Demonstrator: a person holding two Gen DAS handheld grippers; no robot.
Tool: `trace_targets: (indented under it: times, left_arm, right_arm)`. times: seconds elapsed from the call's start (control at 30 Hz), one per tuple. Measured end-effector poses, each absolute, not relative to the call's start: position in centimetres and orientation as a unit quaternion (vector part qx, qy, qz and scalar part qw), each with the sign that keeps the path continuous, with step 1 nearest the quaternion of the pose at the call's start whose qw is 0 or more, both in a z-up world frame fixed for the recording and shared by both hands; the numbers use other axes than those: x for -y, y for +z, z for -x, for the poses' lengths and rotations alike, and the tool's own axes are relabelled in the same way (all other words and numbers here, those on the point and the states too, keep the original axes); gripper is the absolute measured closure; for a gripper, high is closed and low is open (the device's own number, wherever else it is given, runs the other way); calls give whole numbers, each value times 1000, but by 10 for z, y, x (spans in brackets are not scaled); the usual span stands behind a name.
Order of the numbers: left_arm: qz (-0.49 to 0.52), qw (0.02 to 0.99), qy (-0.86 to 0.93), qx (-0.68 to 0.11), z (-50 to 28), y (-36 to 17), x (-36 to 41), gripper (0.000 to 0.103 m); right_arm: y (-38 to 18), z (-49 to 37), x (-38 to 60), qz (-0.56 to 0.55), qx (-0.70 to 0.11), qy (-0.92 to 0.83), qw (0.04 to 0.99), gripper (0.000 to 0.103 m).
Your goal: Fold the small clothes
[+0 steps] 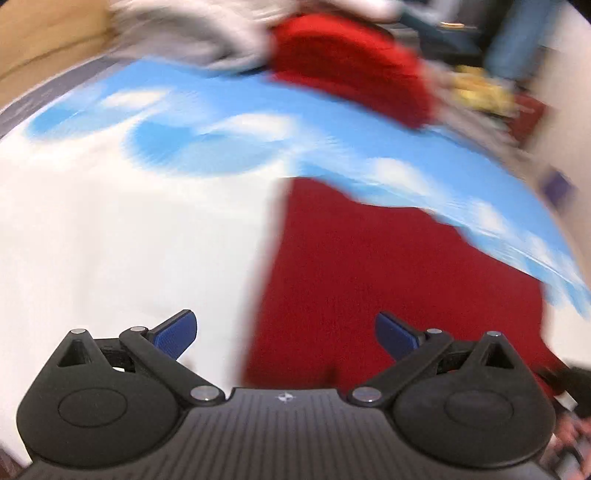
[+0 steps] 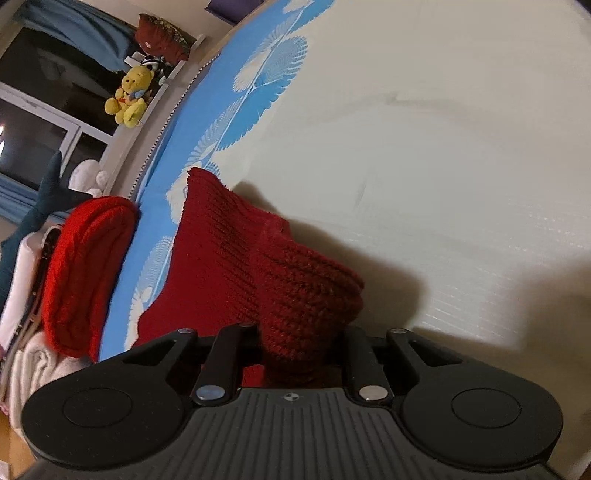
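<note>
A dark red knitted garment (image 1: pixel 388 277) lies spread on the white and blue bed sheet (image 1: pixel 110 221). My left gripper (image 1: pixel 286 338) hovers over the garment's left edge, blue pads wide apart and nothing between them; this view is blurred. In the right wrist view the same garment (image 2: pixel 229 266) bunches up into my right gripper (image 2: pixel 299 343), which is shut on a thick fold of it. The knit hides the fingertips.
A brighter red knitted piece (image 1: pixel 351 70) (image 2: pixel 85 273) lies at the bed's edge beside a pile of pale clothes (image 1: pixel 184 33) (image 2: pixel 33 362). A yellow plush toy (image 2: pixel 131 96) and a dark blue plush (image 2: pixel 48 199) sit by the window. The white sheet (image 2: pixel 443 147) stretches to the right.
</note>
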State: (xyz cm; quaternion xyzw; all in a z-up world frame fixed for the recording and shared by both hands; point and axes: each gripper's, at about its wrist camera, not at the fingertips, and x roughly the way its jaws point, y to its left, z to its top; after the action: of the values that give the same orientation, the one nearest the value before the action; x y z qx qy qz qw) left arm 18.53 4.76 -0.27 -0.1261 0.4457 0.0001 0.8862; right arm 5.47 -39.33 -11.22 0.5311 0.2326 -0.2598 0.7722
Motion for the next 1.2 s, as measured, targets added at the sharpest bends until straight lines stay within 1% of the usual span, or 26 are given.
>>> trace_targets:
  times: [0.1, 0.13, 0.17, 0.3, 0.4, 0.47, 0.57, 0.63, 0.7, 0.77, 0.8, 0.83, 0.87, 0.97, 1.0, 1.03, 1.07, 1.1, 1.13, 1.2]
  left_arm:
    - [200, 819, 24, -538, -210, -54, -83, 1]
    - [237, 805, 24, -544, -211, -68, -93, 1]
    - [249, 809, 24, -531, -208, -67, -97, 1]
    - [271, 804, 39, -528, -206, -63, -104, 1]
    - [251, 806, 35, -535, -207, -63, -95, 1]
    - [255, 800, 27, -542, -208, -62, -91, 1]
    - [279, 793, 39, -540, -208, -59, -99, 1]
    - [294, 795, 62, -526, -205, -52, -113, 1]
    - [304, 803, 90, -505, -201, -44, -128, 1]
    - [315, 805, 116, -490, -199, -41, -143, 1]
    - [321, 803, 123, -486, -197, -41, -148, 1]
    - [324, 802, 127, -485, -196, -41, -151, 1]
    - [324, 802, 125, -487, -198, -41, -151, 1]
    - [314, 801, 106, -499, -202, -44, -142, 1]
    - [313, 800, 99, -502, -204, -46, -138, 1]
    - [313, 800, 96, -503, -206, -47, -136, 1]
    - [312, 800, 94, -503, -205, -46, -134, 1]
    - [311, 802, 94, -502, -207, -46, -133, 1]
    - [310, 803, 93, -500, -207, -45, -132, 1]
    - [309, 806, 94, -495, -207, -45, -132, 1]
  right_arm:
    - [-92, -64, 381, -486, -244, -285, 789, 87]
    - [-81, -70, 372, -456, -250, -295, 801, 87]
    - [-67, -77, 361, -418, -252, -306, 818, 87]
    - [-16, -112, 310, -275, -247, -321, 872, 88]
    - [15, -142, 251, -147, -231, -288, 918, 88]
    - [26, -161, 192, -41, -215, -233, 947, 88]
    - [15, -173, 98, 107, -191, -119, 968, 88]
    - [-7, -169, 46, 179, -183, -38, 966, 88]
    - [-40, -159, 4, 237, -203, 49, 949, 87]
    - [-75, -153, -19, 261, -255, 106, 925, 87]
    - [-89, -149, -24, 271, -260, 112, 920, 87]
    - [-97, -143, -27, 292, -243, 102, 919, 87]
    - [-101, -140, -28, 306, -234, 96, 918, 87]
    - [-87, -143, -18, 261, -240, 103, 929, 86]
    - [-82, -143, -18, 252, -241, 106, 931, 80]
    - [-76, -142, -14, 237, -242, 115, 934, 67]
    - [-71, -139, -10, 217, -246, 130, 936, 57]
    - [-66, -134, -7, 192, -261, 155, 933, 40]
    - [-63, -131, -3, 167, -287, 187, 924, 31]
    - [-65, -113, 3, 122, -315, 240, 910, 29]
